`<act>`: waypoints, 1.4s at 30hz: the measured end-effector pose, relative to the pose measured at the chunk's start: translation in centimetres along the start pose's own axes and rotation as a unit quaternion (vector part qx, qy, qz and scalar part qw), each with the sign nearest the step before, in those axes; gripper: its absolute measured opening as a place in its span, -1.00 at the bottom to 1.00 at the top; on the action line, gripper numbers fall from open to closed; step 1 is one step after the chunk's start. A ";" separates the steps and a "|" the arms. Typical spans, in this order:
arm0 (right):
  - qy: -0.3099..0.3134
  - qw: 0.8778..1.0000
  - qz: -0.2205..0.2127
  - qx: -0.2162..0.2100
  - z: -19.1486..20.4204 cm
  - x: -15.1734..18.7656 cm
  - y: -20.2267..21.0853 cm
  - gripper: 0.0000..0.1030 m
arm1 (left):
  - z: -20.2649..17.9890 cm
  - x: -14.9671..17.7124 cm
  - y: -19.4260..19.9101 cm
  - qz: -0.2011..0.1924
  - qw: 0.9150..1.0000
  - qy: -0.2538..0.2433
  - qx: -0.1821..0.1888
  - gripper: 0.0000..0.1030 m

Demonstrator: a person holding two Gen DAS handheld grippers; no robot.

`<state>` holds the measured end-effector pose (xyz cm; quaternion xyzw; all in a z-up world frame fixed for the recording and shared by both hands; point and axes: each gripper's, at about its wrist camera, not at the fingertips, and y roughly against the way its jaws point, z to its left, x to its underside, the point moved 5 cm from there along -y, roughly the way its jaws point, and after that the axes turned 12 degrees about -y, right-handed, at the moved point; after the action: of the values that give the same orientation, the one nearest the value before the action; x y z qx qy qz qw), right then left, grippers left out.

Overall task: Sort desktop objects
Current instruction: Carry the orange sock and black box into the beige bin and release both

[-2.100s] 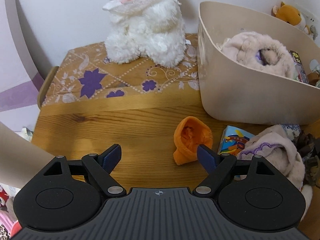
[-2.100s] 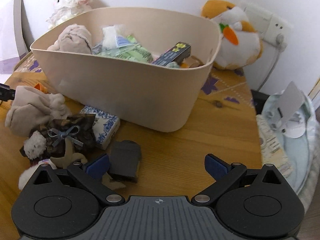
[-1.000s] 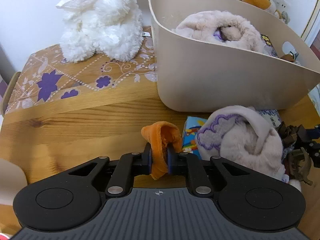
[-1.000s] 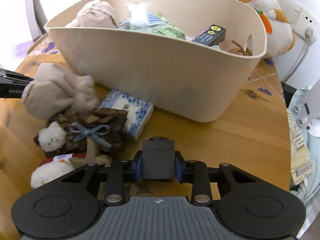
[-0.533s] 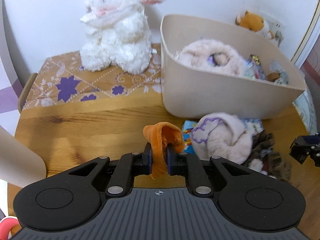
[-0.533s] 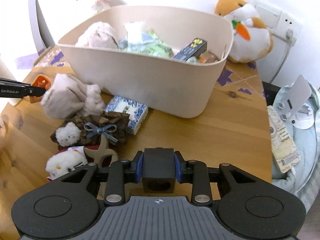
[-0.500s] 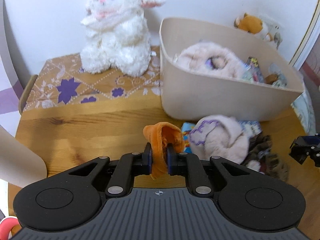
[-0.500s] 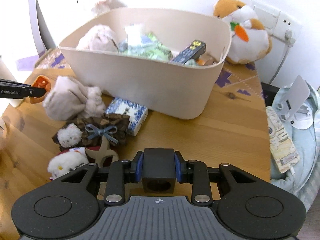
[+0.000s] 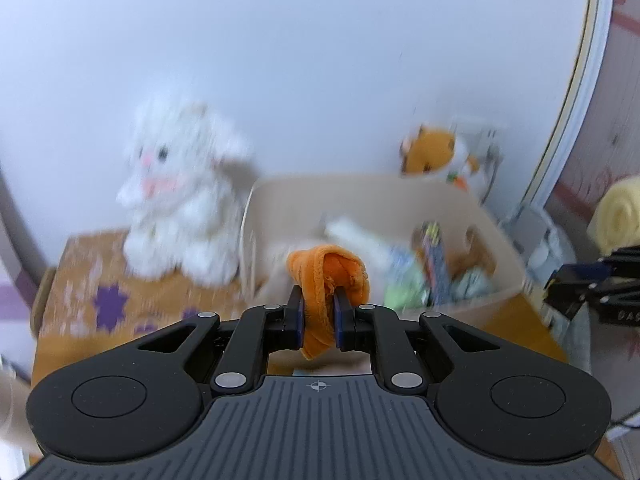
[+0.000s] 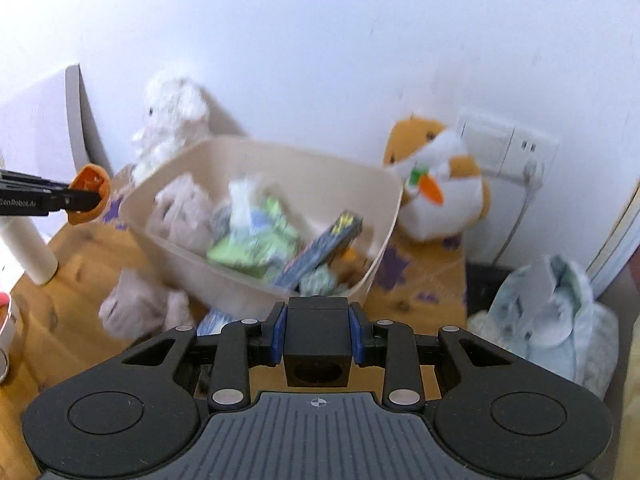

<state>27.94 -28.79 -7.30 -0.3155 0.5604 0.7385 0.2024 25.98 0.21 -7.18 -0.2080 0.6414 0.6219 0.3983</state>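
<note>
Your left gripper (image 9: 318, 322) is clamped tight on the orange plush piece (image 9: 326, 280), which hangs between the blue pads in the air in front of the beige bin (image 9: 500, 240). Your right gripper (image 10: 318, 334) is closed on the black cube (image 10: 318, 344), its round hole facing the camera, held near the bin's front rim. Inside the bin lie a pink plush (image 10: 180, 212), green packets (image 10: 248, 248) and 1 dark box (image 10: 320, 252).
</note>
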 end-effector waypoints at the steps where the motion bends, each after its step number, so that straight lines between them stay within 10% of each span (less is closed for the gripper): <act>1: 0.001 1.000 -0.007 0.000 -0.1 -0.7 0.0 -0.43 | -0.1 -0.9 0.0 -0.007 1.000 -0.002 0.000 -0.74; 13: -0.001 0.999 -0.053 -0.002 0.2 -6.5 -3.0 -0.43 | -1.7 -5.3 -4.5 -0.007 1.000 -0.001 -0.003 -0.74; 26: 0.002 1.000 0.000 0.019 1.7 -5.2 -11.2 -0.43 | -1.7 -3.2 -10.7 0.058 0.998 0.025 -0.003 -0.61; 29: -0.009 1.000 0.020 0.008 1.7 -4.7 -12.0 -0.19 | -1.6 -2.9 -11.0 0.062 0.998 0.010 -0.009 0.16; 31: -0.001 1.000 0.019 0.010 2.0 -4.4 -11.9 0.02 | -1.5 -2.9 -10.8 0.056 0.998 -0.002 -0.025 0.33; 42: 0.021 1.000 0.000 0.015 3.0 -3.5 -8.6 0.80 | -0.8 -2.2 -8.4 0.062 0.998 -0.002 -0.029 0.55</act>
<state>35.35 -23.22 -10.35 -0.3282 0.5758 0.7229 0.1953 33.49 -2.24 -10.87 -0.1783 0.6339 0.6643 0.3537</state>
